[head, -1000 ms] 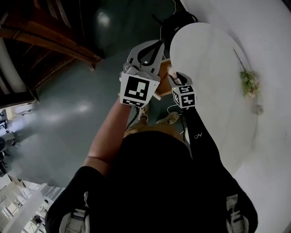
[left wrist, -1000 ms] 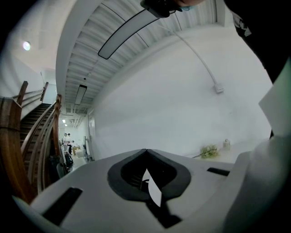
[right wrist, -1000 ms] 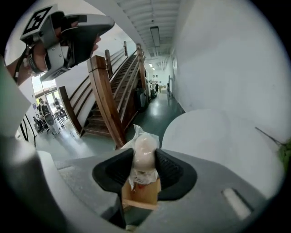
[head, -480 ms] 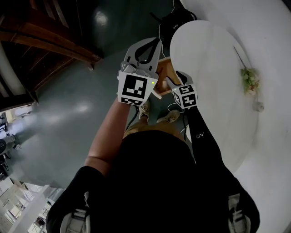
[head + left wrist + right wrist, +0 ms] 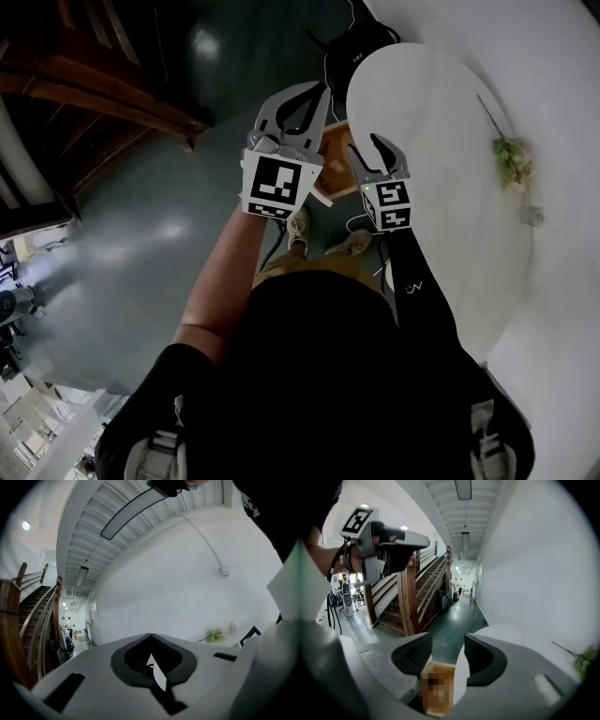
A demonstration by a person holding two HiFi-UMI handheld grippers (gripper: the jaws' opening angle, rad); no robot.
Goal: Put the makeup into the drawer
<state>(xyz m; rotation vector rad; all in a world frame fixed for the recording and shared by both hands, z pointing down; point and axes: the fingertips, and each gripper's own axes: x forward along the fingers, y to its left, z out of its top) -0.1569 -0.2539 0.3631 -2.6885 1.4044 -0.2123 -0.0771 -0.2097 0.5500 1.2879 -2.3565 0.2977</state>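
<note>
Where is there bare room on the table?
The white oval table is bare across its middle, from the brown wooden drawer at its left edge to the green flower sprig and small jar near the wall. Crowded only beside that drawer.

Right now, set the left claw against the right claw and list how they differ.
Jaws: the left claw is shut, tips meeting on nothing; the right claw is open, having just been opening, with nothing between its jaws.
Pose: the left claw points level; the right claw tilts down toward the wooden drawer.
Shared: each carries a marker cube.
</note>
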